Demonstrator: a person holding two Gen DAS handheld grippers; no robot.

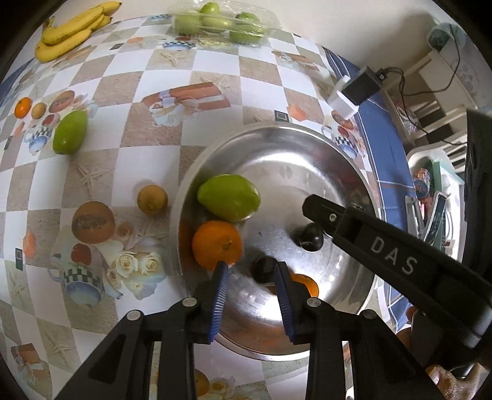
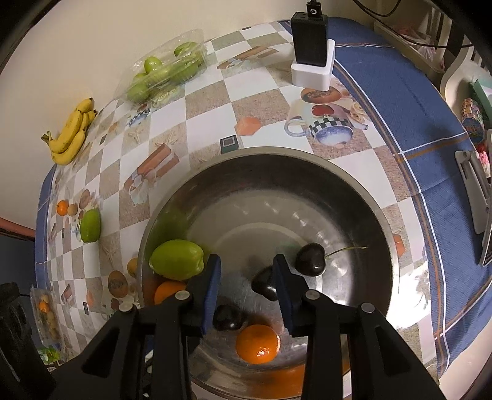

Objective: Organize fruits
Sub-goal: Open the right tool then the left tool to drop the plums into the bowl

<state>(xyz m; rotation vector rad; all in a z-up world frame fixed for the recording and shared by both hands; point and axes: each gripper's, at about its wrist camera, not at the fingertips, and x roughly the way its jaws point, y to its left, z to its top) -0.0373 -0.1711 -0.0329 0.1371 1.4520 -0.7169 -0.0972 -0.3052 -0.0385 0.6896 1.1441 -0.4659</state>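
Both grippers hung over the steel bowl [image 2: 363,197] on the bench [image 1: 215,101], pointing steeply down into it. The left gripper [image 1: 251,277] stood parted, its ribbed blue pads either side of a dark cherry [image 1: 263,269] lying on the bowl's floor, with clear gaps and no pinch that I could see; the right gripper [image 2: 247,277] was likewise released, a cherry [image 2: 265,284] showing just by its right pad and another, stalked cherry [image 2: 310,258] just beyond. I judged the step to be the dropping of small fruit into the bowl, nearly finished for this pair. Already inside lay a green mango [image 2: 176,260], smooth and blunt-ended, and two oranges [image 2: 258,343] with a pebbled, glossy rind. Still out on the bench were a second green mango [image 1: 70,131] at far left, a small brownish round fruit [image 1: 152,200] just left of the bowl, a bunch of bananas [image 1: 72,29] and a clear plastic tray of green fruit [image 1: 221,23] along the far edge. The next move, I'd say, called for lifting clear and reaching left for the loose pieces; the round ones would roll readily on the slick printed oilcloth.
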